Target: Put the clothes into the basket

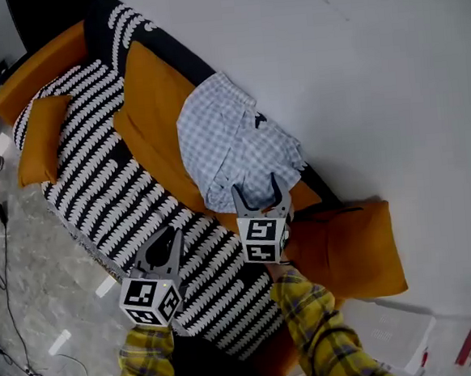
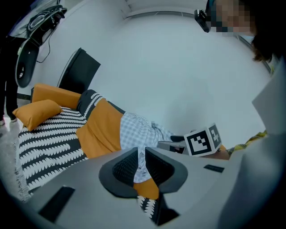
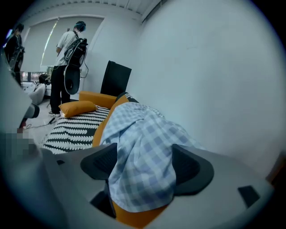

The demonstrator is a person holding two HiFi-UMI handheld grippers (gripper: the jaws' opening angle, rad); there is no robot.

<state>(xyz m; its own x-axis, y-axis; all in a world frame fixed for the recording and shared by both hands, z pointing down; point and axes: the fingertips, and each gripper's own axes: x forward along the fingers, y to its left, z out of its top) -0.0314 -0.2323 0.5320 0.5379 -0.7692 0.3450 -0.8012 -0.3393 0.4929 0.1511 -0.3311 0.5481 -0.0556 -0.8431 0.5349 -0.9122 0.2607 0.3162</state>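
Observation:
A blue-and-white checked shirt [image 1: 232,143] lies draped over the orange back cushion [image 1: 152,108] of a sofa. My right gripper [image 1: 258,193] is open at the shirt's lower edge. In the right gripper view the checked shirt [image 3: 143,152] fills the wide gap between the jaws of that gripper [image 3: 145,163], and the pads do not press on it. My left gripper [image 1: 173,235] hovers over the striped seat, left of the shirt and apart from it. Its jaws [image 2: 140,163] stand a narrow gap apart with nothing between them; the shirt [image 2: 138,134] lies beyond. No basket shows in any view.
The sofa [image 1: 114,193] has a black-and-white patterned cover and runs along a white wall [image 1: 356,68]. Loose orange cushions lie at its right end [image 1: 346,247] and left end [image 1: 43,137]. Cables [image 1: 9,306] trail on the grey floor. A person [image 3: 67,58] stands beyond the sofa.

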